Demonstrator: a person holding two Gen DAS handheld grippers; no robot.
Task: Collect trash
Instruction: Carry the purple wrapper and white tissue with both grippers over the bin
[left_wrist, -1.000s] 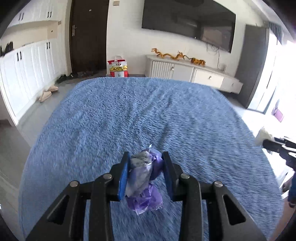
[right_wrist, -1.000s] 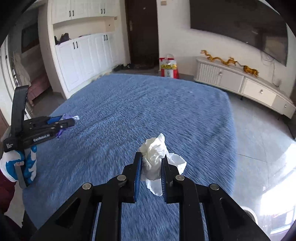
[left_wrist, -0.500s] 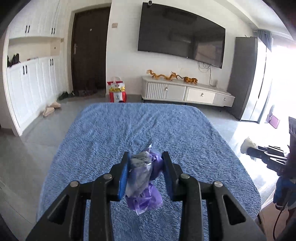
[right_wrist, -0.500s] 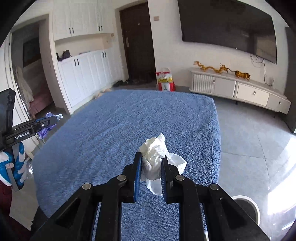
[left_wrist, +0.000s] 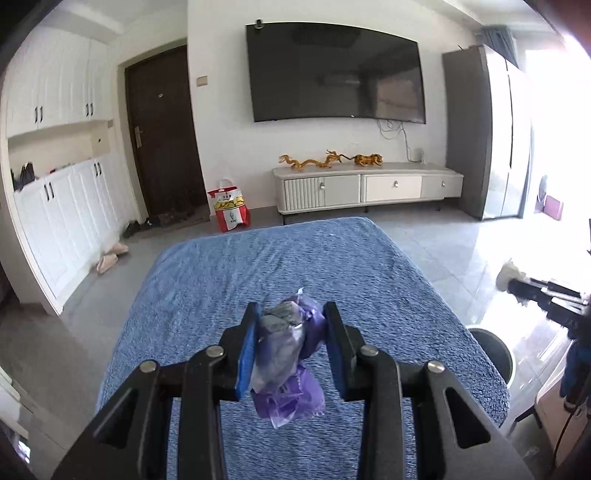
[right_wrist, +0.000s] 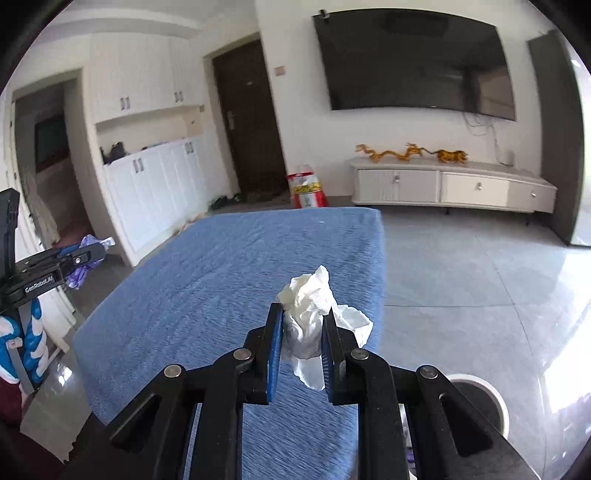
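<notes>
My left gripper (left_wrist: 291, 314) is shut on a crumpled purple plastic wrapper (left_wrist: 286, 350), held above the near end of the blue rug (left_wrist: 288, 266). My right gripper (right_wrist: 303, 314) is shut on a crumpled white tissue (right_wrist: 308, 317), held over the rug's (right_wrist: 229, 266) right edge. The right wrist view catches the left gripper (right_wrist: 88, 251) at the far left with the purple wrapper (right_wrist: 83, 258) in its tips. At the right edge of the left wrist view, the right gripper (left_wrist: 511, 282) carries the white tissue (left_wrist: 508, 275). A round white-rimmed bin (right_wrist: 480, 398) stands on the floor just below and right of the right gripper.
The bin (left_wrist: 491, 350) also shows beside the rug's right edge. A TV cabinet (left_wrist: 365, 186) stands at the far wall under a wall TV (left_wrist: 332, 74). A red and white bag (left_wrist: 229, 210) sits by the dark door. White cupboards (left_wrist: 62, 206) line the left side, slippers (left_wrist: 110, 256) before them.
Both grippers have risen and drawn back from the rug, each keeping its trash. The rug looks smaller and farther, and the bin has come into view at the lower right.
</notes>
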